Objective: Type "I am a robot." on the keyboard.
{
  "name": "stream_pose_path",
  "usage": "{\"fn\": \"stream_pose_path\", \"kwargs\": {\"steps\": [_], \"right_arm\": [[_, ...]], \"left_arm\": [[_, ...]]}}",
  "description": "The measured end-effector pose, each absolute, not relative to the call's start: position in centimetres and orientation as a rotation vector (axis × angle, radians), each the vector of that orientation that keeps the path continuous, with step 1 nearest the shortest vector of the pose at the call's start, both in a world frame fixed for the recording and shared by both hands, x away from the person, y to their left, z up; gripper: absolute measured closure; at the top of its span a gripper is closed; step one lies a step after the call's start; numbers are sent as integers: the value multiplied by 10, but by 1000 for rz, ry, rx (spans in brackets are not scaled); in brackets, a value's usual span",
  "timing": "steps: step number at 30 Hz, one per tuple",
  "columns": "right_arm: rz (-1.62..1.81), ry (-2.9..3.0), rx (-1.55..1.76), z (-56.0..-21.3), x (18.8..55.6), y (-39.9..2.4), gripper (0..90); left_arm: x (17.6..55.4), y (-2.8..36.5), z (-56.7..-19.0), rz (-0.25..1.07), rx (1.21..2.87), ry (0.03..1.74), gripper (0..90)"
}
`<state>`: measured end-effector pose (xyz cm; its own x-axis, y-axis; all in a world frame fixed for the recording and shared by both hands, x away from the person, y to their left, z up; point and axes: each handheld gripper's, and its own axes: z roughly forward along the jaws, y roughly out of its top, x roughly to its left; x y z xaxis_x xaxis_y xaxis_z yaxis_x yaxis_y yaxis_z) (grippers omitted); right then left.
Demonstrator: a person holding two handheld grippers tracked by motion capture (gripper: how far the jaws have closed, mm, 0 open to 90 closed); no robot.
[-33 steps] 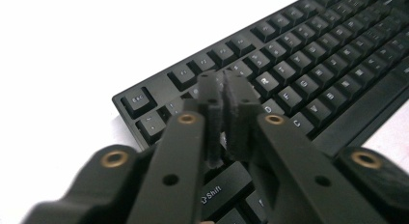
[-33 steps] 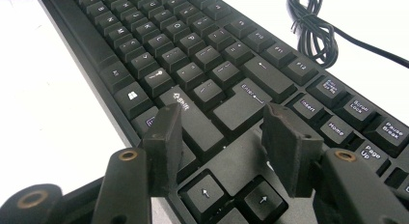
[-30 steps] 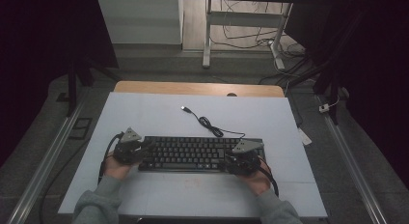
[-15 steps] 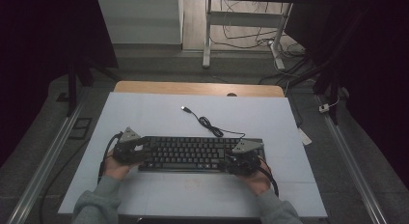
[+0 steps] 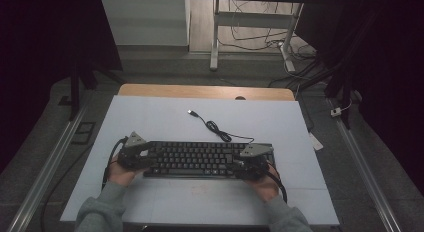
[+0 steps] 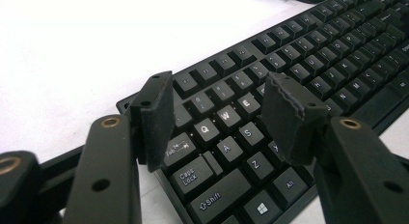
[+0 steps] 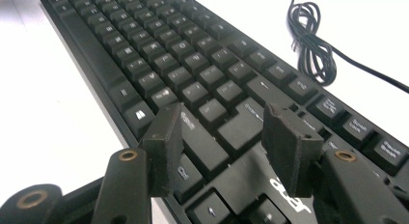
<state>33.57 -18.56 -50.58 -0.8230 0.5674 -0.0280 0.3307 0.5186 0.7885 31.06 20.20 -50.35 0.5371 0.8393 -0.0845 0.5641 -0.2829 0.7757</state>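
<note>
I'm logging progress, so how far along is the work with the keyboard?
Done: the keyboard lies flat on the table, its cable loose behind it. In hand: the left tongs have just been opening over the Q, W and E keys; the right tongs stand open over the other end. Neither grips it. Left: probably closing on both ends to move it.

A white tabletop (image 5: 165, 122) lay under both grippers; beyond them stood a table leg (image 5: 214, 37) with tangled cables (image 5: 260, 34) on the floor.
</note>
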Motion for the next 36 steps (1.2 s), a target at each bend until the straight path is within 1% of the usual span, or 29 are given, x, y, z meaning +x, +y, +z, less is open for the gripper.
{"fn": "stream_pose_path", "kwargs": {"steps": [11,17,22,29,30,36], "right_arm": [[1261,2504,727,-502,338,-161,507],[1278,2533,709,-505,341,-145,539],[1271,2560,708,-506,344,-135,631],[1301,2630,676,-506,347,-121,871],[1310,2635,674,-506,347,-119,895],[1290,2662,634,-507,344,-108,896]], "left_arm": [[311,198,-505,434,2001,1127,430],[312,196,-506,431,2010,1127,423],[313,195,-507,430,2017,1123,421],[312,194,-507,432,2021,1121,419],[312,194,-507,433,2023,1121,418],[313,193,-508,434,2033,1116,415]]}}
